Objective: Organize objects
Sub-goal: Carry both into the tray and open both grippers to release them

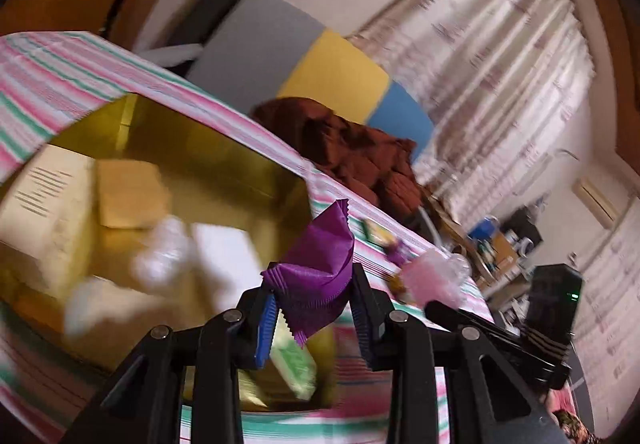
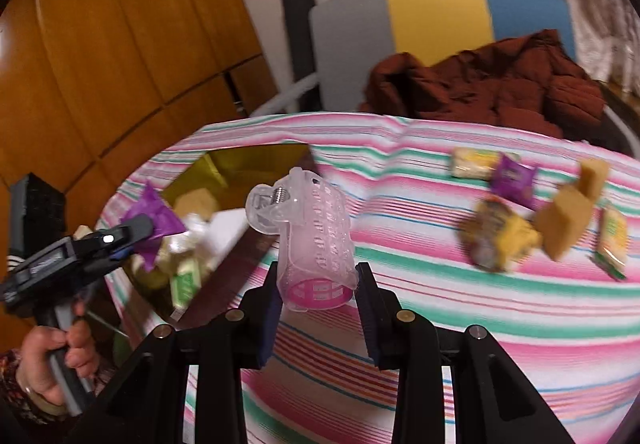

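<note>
In the left wrist view the left gripper (image 1: 312,300) rises from the bottom centre of the frame, tilted down toward the table, its jaws clamped on a purple wrapper (image 1: 318,264) that hangs over the near right corner of the gold box (image 1: 192,148). That box fills the left half of the frame and already holds tan blocks and white packets (blurred, so their kind is hard to tell). In the right wrist view the right gripper (image 2: 318,284) also comes up from the bottom centre, jaws closed on a pink hair roller (image 2: 316,240) standing upright between the pads above the striped tablecloth (image 2: 440,304). At lower left of that frame a hand (image 2: 48,360) grips the handle of the left tool, beside the box's rim. The middle of the cloth lies open; a loose cluster of snack packets (image 2: 504,236) sits at the right side, well apart from the box, and a brown jacket (image 2: 500,84) lies past the table's far edge at upper right.
</note>
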Demonstrator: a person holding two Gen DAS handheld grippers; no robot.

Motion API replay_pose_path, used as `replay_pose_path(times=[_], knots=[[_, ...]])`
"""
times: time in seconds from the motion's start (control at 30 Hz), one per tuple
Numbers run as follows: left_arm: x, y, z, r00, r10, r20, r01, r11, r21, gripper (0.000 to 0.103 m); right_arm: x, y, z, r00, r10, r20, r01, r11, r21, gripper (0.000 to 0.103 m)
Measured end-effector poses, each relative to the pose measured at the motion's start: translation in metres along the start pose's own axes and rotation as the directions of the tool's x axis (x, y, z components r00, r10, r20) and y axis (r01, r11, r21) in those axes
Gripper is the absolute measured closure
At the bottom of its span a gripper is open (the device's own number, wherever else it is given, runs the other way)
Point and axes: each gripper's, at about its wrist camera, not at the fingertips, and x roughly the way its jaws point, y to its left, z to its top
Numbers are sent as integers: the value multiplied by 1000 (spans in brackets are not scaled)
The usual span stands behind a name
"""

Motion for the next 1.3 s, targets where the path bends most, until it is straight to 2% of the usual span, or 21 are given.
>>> replay_pose_path(times=[0.17,0.33,0.5,0.7,0.77,0.83,0.9,0.97,1.03,1.1,1.17,1.3], knots=[[-9,37,16,997,74,16,-73,996,-52,70,31,37,21,999,24,-22,-24,1000,-12,68],[-12,66,24,990,141,1,-140,987,-74,70,72,62,41,997,6,-72,-6,1000,0,67],[-14,76,22,982,191,-7,-191,980,-50,70,110,77,51,992,-44,-116,43,999,-10,67],[-10,84,18,971,237,-34,-238,971,-33,70,135,77,50,985,-96,-144,98,995,6,67],[-10,84,17,969,245,-35,-246,969,-21,70,136,77,49,985,-96,-142,98,995,10,66],[-9,83,18,965,260,-37,-261,965,-5,70,132,79,48,988,-83,-127,85,996,9,60],[-9,82,18,961,275,-37,-275,961,9,70,121,82,44,993,-66,-97,68,998,14,45],[-8,81,18,956,290,-40,-290,957,17,70,107,83,41,997,-51,-57,53,998,27,40],[-7,80,18,950,308,-41,-308,951,18,70,93,81,37,999,-25,-25,26,998,48,38],[-8,78,18,944,327,-38,-327,945,11,65,81,77,33,1000,-14,-4,14,998,68,36],[-11,75,18,939,342,-32,-342,940,9,54,71,73,30,1000,-3,10,2,996,85,36],[-25,62,17,932,361,29,-361,932,18,53,53,63,20,999,-6,31,3,994,111,33]])
